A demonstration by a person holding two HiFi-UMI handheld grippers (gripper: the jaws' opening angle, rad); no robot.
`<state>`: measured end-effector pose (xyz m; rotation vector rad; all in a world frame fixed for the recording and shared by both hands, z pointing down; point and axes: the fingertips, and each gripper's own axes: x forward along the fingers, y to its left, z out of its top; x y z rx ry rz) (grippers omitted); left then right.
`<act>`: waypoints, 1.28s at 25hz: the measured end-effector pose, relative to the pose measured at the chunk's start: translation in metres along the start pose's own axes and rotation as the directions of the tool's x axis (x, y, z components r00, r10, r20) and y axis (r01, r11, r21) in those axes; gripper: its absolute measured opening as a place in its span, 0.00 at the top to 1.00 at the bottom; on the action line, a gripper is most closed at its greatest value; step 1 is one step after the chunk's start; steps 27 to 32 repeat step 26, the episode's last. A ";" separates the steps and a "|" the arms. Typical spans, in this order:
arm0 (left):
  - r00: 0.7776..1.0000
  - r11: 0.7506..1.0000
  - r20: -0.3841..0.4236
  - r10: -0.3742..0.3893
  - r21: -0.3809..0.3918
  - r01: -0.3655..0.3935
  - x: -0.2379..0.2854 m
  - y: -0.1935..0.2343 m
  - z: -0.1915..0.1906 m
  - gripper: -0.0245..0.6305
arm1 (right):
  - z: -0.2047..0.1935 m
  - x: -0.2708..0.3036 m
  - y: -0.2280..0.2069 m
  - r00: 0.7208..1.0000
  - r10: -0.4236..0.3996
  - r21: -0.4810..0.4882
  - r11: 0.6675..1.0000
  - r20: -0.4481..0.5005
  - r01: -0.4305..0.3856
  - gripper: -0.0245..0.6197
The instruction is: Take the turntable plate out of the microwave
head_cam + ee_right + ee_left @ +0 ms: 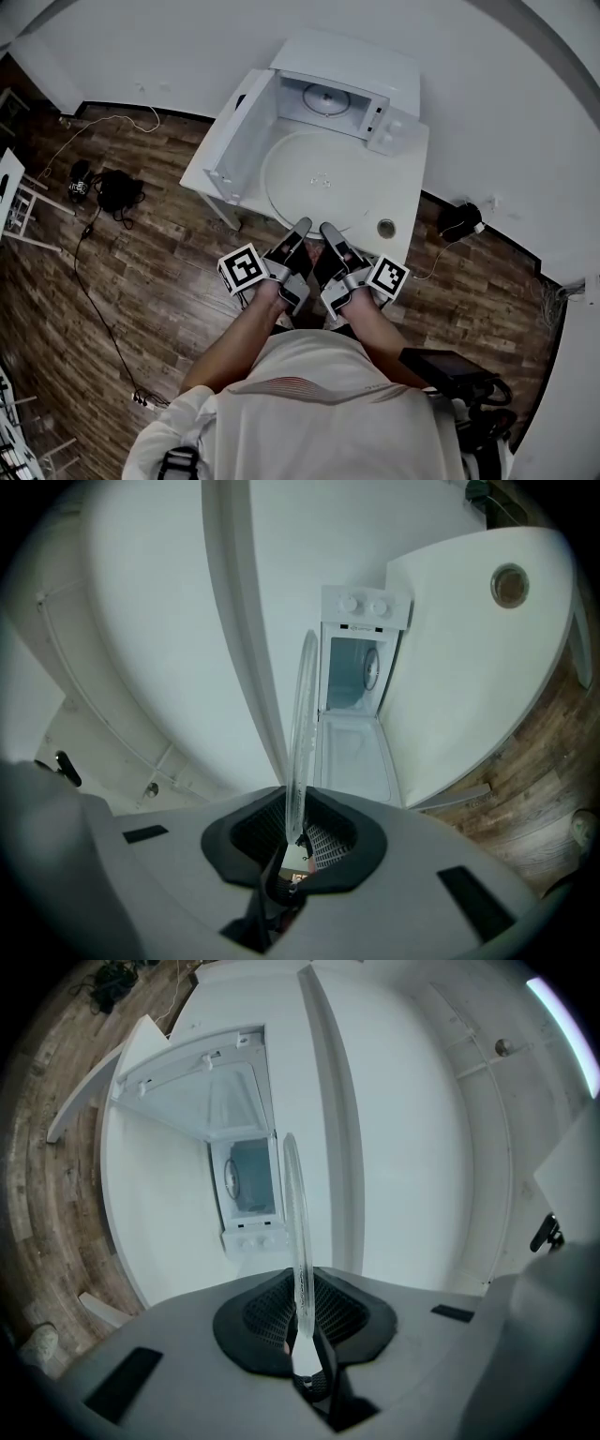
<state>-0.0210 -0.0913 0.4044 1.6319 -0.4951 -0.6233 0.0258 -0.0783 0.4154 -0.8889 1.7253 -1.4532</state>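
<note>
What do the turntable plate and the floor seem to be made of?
Turntable plate: probably clear glass, smooth and glossy; the white table shows through it and its edge looks transparent. Clear plastic is possible.
Floor: dark wood or wood-look laminate; plank seams and grain show.

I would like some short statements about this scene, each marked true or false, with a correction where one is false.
1. The clear round glass plate lies inside the white microwave. False: it is held outside, over the white table.
2. The left tool and the right tool both grip the plate's near rim. True.
3. The microwave door is closed. False: it stands open.
4. The floor is dark wood. True.
</note>
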 end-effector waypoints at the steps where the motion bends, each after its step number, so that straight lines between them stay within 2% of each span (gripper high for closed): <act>1: 1.000 1.000 0.006 -0.002 -0.003 0.002 0.001 -0.003 -0.009 0.88 | 0.002 -0.008 0.002 1.000 0.003 -0.001 1.000 -0.008 -0.003 0.90; 11: 0.999 1.000 0.050 0.019 0.014 -0.020 0.022 -0.007 -0.048 0.88 | 0.032 -0.042 0.009 0.998 0.009 -0.016 1.000 -0.061 -0.010 0.89; 18: 0.998 0.999 0.058 0.018 0.026 -0.020 0.030 -0.007 -0.049 0.88 | 0.041 -0.042 0.008 0.997 0.013 -0.014 1.000 -0.076 -0.014 0.89; 32: 0.998 1.000 0.067 0.019 0.022 -0.020 0.019 -0.011 -0.043 0.88 | 0.030 -0.037 0.011 0.996 0.015 -0.023 1.000 -0.086 -0.017 0.89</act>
